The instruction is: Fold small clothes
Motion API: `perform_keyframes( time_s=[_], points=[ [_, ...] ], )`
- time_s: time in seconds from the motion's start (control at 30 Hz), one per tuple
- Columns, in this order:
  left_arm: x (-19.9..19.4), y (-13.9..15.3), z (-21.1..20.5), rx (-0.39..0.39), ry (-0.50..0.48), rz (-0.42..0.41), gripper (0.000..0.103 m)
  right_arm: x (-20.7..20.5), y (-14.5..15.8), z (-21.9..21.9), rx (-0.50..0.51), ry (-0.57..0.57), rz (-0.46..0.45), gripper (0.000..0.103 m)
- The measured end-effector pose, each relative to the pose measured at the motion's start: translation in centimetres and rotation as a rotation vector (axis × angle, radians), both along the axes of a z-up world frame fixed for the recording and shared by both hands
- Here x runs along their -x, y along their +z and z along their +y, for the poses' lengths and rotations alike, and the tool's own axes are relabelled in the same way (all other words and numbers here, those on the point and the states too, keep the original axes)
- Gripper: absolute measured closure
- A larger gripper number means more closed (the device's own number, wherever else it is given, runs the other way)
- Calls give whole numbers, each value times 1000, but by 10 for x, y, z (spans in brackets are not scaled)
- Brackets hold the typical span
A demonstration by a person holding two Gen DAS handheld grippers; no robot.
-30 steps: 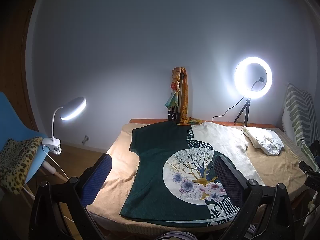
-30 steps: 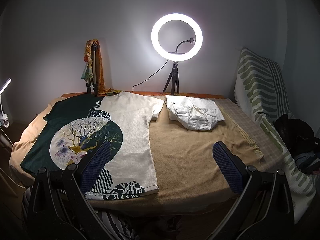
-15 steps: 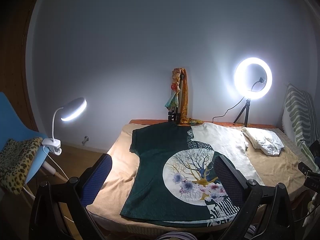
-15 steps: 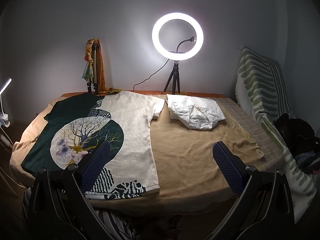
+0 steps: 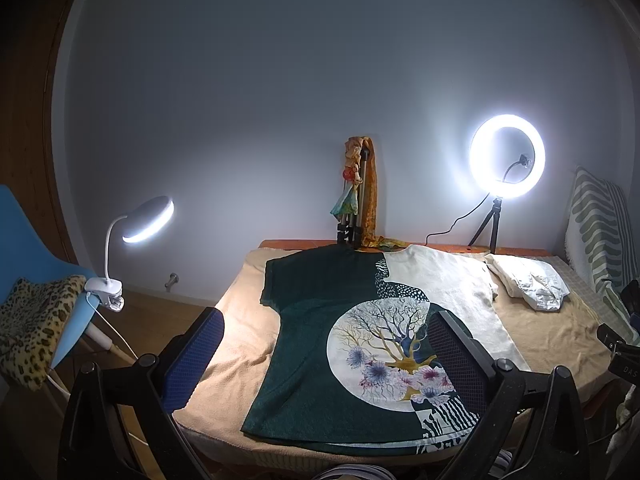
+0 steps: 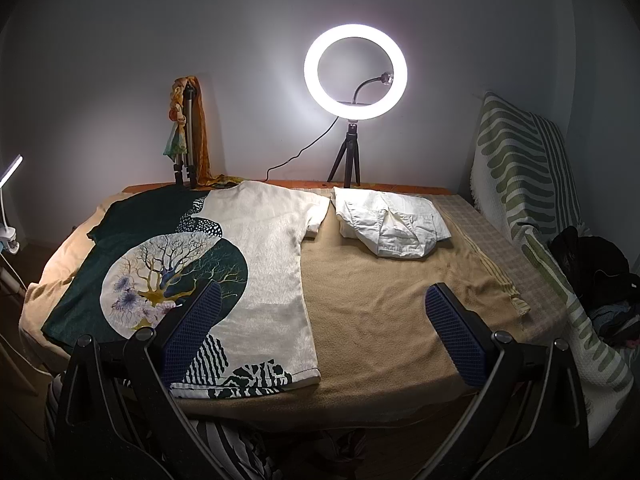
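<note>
A dark green and cream T-shirt (image 5: 360, 344) (image 6: 208, 264) with a round tree print lies flat on the beige-covered table (image 5: 552, 332) (image 6: 380, 300), neck toward the wall. A folded white garment (image 5: 528, 280) (image 6: 392, 228) rests at the back right, just beyond the shirt's cream sleeve. My left gripper (image 5: 326, 356) hovers open above the shirt's near half, holding nothing. My right gripper (image 6: 324, 332) is open too, held over the shirt's lower right hem and the bare blanket beside it.
A lit ring light (image 5: 507, 162) (image 6: 355, 73) on a small tripod and a scarf-draped stand (image 5: 356, 196) (image 6: 186, 132) stand at the table's back edge. A clip lamp (image 5: 144, 220) and blue chair (image 5: 44, 280) are left; a striped throw (image 6: 528, 184) and dark clothes (image 6: 592, 268) are right.
Almost nothing differs; the right wrist view has drifted very slightly, and both grippers stay open over the table.
</note>
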State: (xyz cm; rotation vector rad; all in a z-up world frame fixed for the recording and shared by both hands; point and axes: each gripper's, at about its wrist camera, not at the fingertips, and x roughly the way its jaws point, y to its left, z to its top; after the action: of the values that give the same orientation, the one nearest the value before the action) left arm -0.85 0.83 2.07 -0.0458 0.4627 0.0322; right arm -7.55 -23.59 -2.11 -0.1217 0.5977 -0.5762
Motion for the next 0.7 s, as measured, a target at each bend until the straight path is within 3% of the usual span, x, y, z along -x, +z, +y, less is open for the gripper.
perform_keyframes(
  time_s=[0.37, 0.7],
  points=[
    [-5, -4, 3, -2, 7, 6, 0, -2, -1, 0, 0, 2, 1, 0],
    [-19, -15, 17, -30, 22, -6, 0, -33, -1, -10, 1, 30, -6, 0]
  ],
)
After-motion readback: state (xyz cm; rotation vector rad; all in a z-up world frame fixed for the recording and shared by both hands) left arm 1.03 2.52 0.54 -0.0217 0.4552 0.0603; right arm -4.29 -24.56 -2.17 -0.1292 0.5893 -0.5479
